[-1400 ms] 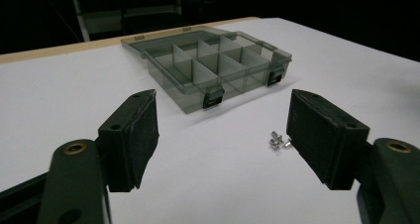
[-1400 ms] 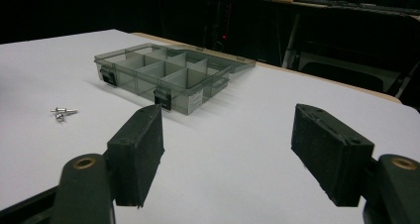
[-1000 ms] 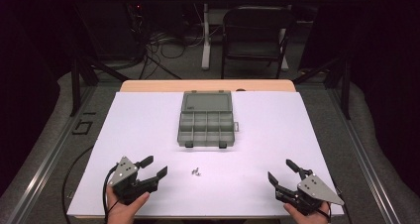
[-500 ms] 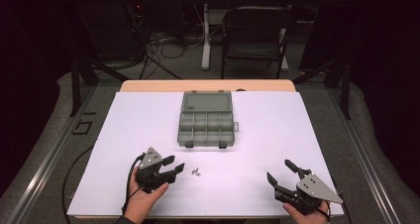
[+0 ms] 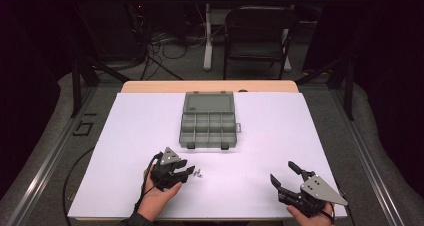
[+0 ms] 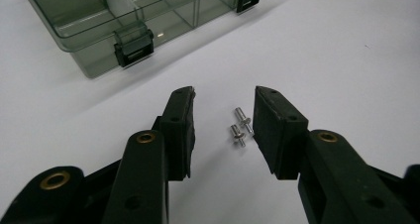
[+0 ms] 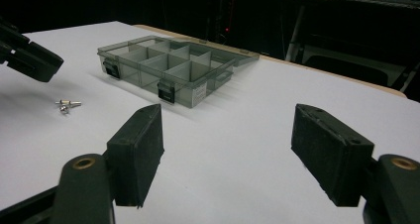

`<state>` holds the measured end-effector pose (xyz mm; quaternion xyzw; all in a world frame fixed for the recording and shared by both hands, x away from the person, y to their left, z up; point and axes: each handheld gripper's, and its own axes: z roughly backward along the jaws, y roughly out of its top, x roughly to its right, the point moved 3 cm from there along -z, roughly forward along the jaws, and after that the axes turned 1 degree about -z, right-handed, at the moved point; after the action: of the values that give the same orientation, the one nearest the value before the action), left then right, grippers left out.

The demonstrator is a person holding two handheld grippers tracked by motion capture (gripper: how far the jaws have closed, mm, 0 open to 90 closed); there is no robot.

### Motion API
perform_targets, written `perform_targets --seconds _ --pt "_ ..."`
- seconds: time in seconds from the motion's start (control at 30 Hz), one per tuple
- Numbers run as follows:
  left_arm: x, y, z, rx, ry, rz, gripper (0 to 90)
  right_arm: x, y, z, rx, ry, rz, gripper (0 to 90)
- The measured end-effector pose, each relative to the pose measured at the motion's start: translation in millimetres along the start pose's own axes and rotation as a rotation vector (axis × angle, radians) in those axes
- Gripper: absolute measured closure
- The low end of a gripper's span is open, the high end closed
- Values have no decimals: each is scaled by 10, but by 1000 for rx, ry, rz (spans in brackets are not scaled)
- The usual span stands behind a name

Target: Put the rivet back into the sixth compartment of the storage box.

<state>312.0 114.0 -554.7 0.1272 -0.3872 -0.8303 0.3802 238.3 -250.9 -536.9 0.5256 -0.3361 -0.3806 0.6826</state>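
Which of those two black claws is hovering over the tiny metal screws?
The left claw: the two screws lie between its half-closed jaws, untouched. The right claw stands wide open over bare table.

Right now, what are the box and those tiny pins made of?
The box looks like smoky clear plastic: you can see its dividers through the walls, and it shines a bit. The pins look like bare metal, silvery and glinting, though they are too small to be sure.

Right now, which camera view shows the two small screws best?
The left gripper view: the screws lie close and sharp on the white table, between the jaws of the left gripper, which have just been closing. The high view shows them as tiny specks; the right gripper view shows them small, far left.
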Motion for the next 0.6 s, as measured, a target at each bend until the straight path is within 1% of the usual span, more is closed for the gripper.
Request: perform_targets --seconds 0.07,0.1,0.17,0.2,0.27,0.33,0.37,0.4,0.5,0.6 --pt "6 2 -18 -6 -4 -2 601 1 0 0 0 0 0 283" --pt "13 2 -34 -8 2 -1 601 0 0 -1 2 0 -1 283" --pt "19 -2 -58 -17 -11 -3 603 0 0 0 4 0 -2 283" --pt "21 -5 -66 -19 -8 -2 612 3 0 4 1 1 2 283" --pt "21 -18 -87 -28 -14 -4 618 4 0 2 4 -1 -1 283" --pt "20 -33 -105 -36 -34 8 648 5 -1 3 1 -3 -3 283" --pt "17 -41 -120 -34 -34 14 654 6 -2 5 -2 -1 -4 283" --pt "18 -47 -129 -41 -42 19 663 7 -2 1 0 -1 -5 283" --pt "19 -72 -164 -54 -46 23 675 8 -1 2 1 0 -8 283" --pt "17 -83 -189 -65 -44 18 683 10 -1 5 -3 1 -8 283"
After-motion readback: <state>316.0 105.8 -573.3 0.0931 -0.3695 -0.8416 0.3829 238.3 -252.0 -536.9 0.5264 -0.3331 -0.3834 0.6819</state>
